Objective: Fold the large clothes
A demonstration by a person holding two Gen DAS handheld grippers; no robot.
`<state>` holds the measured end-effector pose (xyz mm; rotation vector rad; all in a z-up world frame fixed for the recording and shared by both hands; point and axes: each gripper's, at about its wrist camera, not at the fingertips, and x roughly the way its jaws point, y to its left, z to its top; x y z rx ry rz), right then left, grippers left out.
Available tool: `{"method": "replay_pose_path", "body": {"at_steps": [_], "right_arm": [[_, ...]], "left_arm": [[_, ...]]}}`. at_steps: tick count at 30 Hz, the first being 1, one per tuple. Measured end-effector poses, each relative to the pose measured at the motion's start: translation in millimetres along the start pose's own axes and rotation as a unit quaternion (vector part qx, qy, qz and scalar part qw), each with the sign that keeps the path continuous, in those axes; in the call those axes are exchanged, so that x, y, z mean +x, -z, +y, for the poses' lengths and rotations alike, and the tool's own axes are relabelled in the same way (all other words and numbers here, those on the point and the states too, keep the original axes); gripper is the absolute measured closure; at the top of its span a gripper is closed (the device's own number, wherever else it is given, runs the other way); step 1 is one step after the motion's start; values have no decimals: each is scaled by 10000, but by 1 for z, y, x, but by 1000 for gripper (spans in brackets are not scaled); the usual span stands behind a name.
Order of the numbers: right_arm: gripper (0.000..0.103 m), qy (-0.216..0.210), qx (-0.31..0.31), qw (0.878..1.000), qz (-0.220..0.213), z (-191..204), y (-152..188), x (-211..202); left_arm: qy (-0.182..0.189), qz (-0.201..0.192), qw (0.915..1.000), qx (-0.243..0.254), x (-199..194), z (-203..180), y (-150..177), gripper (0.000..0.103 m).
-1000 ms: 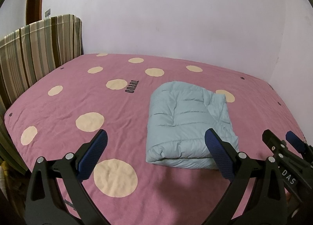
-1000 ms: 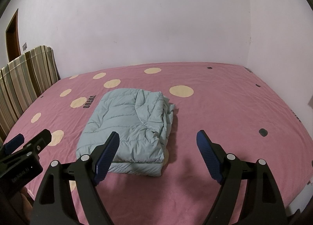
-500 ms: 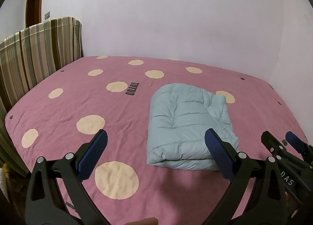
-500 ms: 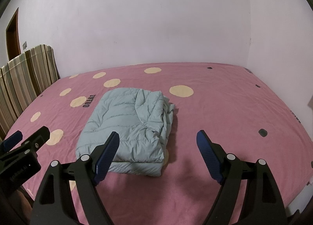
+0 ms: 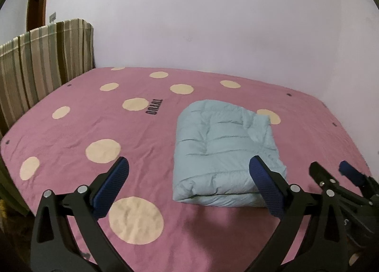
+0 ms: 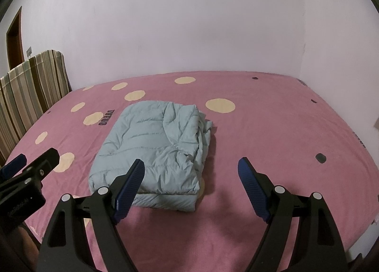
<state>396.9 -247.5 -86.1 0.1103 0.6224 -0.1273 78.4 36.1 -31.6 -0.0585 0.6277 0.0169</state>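
One pale blue puffer jacket (image 5: 225,151) lies folded into a thick rectangular bundle on the pink bedspread with cream dots (image 5: 71,134), roughly mid-bed, well clear of the striped headboard (image 5: 42,59) and the white wall (image 5: 189,23); in the right wrist view the same jacket (image 6: 151,158) sits ahead and left of centre; fold looks done or nearly so, judged from the neat near edge and rounded left side; right side looks looser, with layered edges bunched and sticking out a bit. Left gripper (image 5: 189,186) hovers above the near part of the bed, jaws spread wide, nothing between the pads, not touching the jacket; right gripper (image 6: 191,189) same, jaws wide, empty, held short of the bundle's near right corner. Handling guess: light, soft, very compressible padding; smooth shell probably slippery, so layers may slide over each other and the bundle may spring open if lifted from one point; not fragile. Best hold is likely low on the two near corners or along the near folded edge, pinching through all layers at once, one gripper per side; top layer alone would peel the fold apart; loose right-hand edges want tucking or pressing flat first; wide jaws suit the thickness, though a firm squeeze looks needed to keep the slick fabric from slipping.
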Motion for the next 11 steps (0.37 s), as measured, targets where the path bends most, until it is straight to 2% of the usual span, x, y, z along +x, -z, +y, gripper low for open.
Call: {"method": "replay_pose_path", "body": {"at_steps": [4, 9, 11], "right_arm": [[23, -4, 0, 10000, 7, -2, 1, 5], [23, 108, 162, 9998, 38, -24, -3, 19], [23, 281, 323, 9990, 128, -46, -6, 34]], "left_arm": [[43, 23, 10000, -41, 8, 3, -1, 2], [-236, 221, 9993, -194, 41, 26, -6, 2], [-430, 304, 9981, -316, 62, 45, -7, 2]]}}
